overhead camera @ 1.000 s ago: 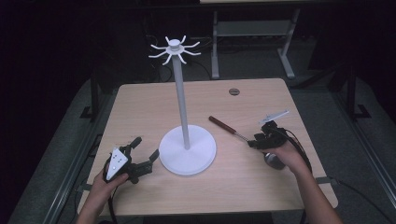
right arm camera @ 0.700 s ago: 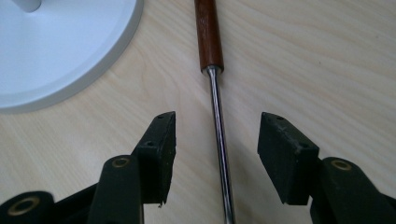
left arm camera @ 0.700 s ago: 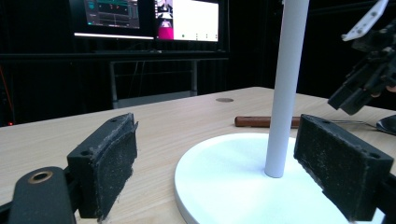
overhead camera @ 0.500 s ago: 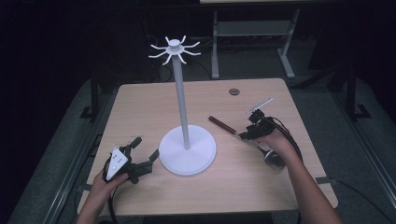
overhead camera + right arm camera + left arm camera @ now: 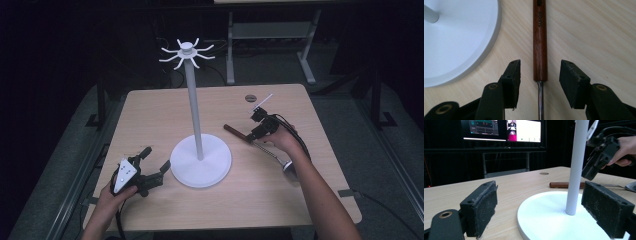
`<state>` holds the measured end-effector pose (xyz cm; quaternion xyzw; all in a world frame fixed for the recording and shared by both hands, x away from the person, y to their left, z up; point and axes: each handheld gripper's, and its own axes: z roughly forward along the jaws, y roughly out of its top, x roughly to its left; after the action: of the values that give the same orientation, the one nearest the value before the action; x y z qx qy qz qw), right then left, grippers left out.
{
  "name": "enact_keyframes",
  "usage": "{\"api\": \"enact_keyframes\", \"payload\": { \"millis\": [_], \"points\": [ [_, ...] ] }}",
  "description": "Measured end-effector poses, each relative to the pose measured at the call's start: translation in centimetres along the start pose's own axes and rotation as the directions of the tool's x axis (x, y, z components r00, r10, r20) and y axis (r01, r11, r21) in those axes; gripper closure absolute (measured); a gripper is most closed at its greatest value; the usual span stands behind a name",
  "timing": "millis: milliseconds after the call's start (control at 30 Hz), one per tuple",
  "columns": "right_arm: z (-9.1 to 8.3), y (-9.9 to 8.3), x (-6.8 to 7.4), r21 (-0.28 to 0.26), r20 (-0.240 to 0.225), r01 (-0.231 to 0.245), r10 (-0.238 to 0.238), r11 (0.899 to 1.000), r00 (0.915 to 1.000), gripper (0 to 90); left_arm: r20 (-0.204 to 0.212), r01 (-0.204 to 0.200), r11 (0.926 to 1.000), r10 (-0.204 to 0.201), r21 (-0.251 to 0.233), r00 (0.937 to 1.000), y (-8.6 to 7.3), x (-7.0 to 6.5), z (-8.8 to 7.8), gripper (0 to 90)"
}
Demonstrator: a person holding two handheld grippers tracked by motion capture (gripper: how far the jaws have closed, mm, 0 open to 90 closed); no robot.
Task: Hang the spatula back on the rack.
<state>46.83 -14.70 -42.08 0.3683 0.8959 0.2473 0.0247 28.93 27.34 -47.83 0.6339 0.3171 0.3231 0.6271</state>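
Ladle handle point(image 5: 540, 42) lies between the downward-pointing right gripper's point(image 5: 540, 82) closing, untouching jaws.

Two black padded fingers point(image 5: 482, 207) of the left gripper point(image 5: 544, 211) stand apart, flanking a round white stand base point(image 5: 549, 216) and its white pole point(image 5: 576, 167) on the pale wooden tabletop point(image 5: 524, 182). Beyond, a hand-held black gripper point(image 5: 600, 157) hovers above a brown wooden-handled utensil point(image 5: 564, 185).

One white stand point(image 5: 200, 161), one wooden-handled ladle point(image 5: 235, 131), two grippers
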Motion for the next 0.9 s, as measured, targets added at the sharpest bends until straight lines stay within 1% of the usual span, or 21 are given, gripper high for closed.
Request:
{"api": "enact_keyframes", "payload": {
  "millis": [67, 100, 167, 233, 267, 300, 333, 367, 433, 467, 500, 567, 600, 633, 667, 900],
  "points": [
    [0.8, 0.7, -0.1, 0.029, -0.005, 0.016, -0.016, 0.999, 0.9999, 54.2, 0.0, -0.001, 1.0, 0.001, 0.0, 1.0, 0.0, 0.0, 0.0, 12.6],
    [1.0, 0.8, -0.1, 0.028, -0.005, 0.019, -0.019, 0.999, 0.9998, 56.2, 0.0, 0.0, 1.0, 0.0, 0.0, 1.0, 0.0, 0.0, 0.0, 12.6],
    [1.2, 0.9, -0.1, 0.026, -0.011, 0.026, -0.026, 0.999, 0.9996, 57.1, 0.001, -0.001, 1.0, 0.001, 0.0, 1.0, 0.0, 0.0, 0.0, 12.6],
    [1.9, 1.2, -0.2, 0.059, -0.02, 0.026, -0.025, 0.998, 0.9995, 57.6, 0.001, -0.001, 1.0, 0.001, 0.0, 1.0, 0.0, 0.0, 0.0, 12.6],
    [2.3, 1.3, -0.1, 0.078, -0.022, 0.029, -0.027, 0.997, 0.9994, 59.7, 0.001, 0.0, 1.0, 0.0, 0.0, 1.0, 0.0, 0.0, 0.0, 12.6],
    [2.3, 1.3, -0.1, 0.078, -0.022, 0.029, -0.027, 0.997, 0.9994, 59.7, 0.001, -0.001, 1.0, 0.001, 0.0, 1.0, 0.0, 0.0, 0.0, 12.6],
    [2.6, 1.4, -0.1, 0.095, -0.017, 0.037, -0.036, 0.995, 0.9992, 61.7, 0.0, 0.0, 1.0, 0.0, 0.0, 1.0, 0.0, 0.0, 0.0, 12.6],
    [2.6, 1.4, -0.1, 0.095, -0.017, 0.037, -0.036, 0.995, 0.9992, 61.7, 0.001, -0.001, 1.0, 0.001, 0.0, 1.0, 0.0, 0.0, 0.0, 12.6],
    [2.9, 1.5, 0.0, 0.116, -0.013, 0.05, -0.049, 0.992, 0.9987, 64.8, 0.001, -0.001, 1.0, 0.001, 0.0, 1.0, 0.0, 0.0, 0.0, 12.6],
    [2.9, 1.5, 0.0, 0.116, -0.013, 0.05, -0.049, 0.992, 0.9987, 64.8, 0.001, -0.001, 1.0, 0.001, 0.0, 1.0, 0.0, 0.0, 0.0, 12.6],
    [3.1, 1.5, 0.0, 0.132, -0.003, 0.062, -0.062, 0.989, 0.9981, 65.7, 0.001, -0.001, 1.0, 0.001, 0.0, 1.0, 0.0, 0.0, 0.0, 12.6],
    [3.2, 1.5, 0.1, 0.137, -0.002, 0.062, -0.062, 0.989, 0.9981, 65.8, 0.001, -0.001, 1.0, 0.001, 0.0, 1.0, 0.0, 0.0, 0.0, 12.6],
    [3.3, 1.5, 0.2, 0.15, 0.007, 0.065, -0.067, 0.987, 0.9977, 68.5, 0.001, -0.001, 1.0, 0.001, 0.0, 1.0, 0.0, 0.0, 0.0, 12.6],
    [3.3, 1.5, 0.2, 0.15, 0.007, 0.065, -0.067, 0.987, 0.9977, 68.5, 0.001, -0.001, 1.0, 0.001, 0.0, 1.0, 0.0, 0.0, 0.0, 12.6],
    [3.3, 1.5, 0.2, 0.153, 0.016, 0.067, -0.07, 0.986, 0.9974, 71.4, 0.001, -0.001, 1.0, 0.001, 0.0, 1.0, 0.0, 0.0, 0.0, 12.6],
    [3.3, 1.5, 0.2, 0.154, 0.014, 0.058, -0.061, 0.986, 0.9981, 72.5, 0.001, -0.001, 1.0, 0.001, 0.0, 1.0, 0.0, 0.0, 0.0, 12.6]
  ]
}}
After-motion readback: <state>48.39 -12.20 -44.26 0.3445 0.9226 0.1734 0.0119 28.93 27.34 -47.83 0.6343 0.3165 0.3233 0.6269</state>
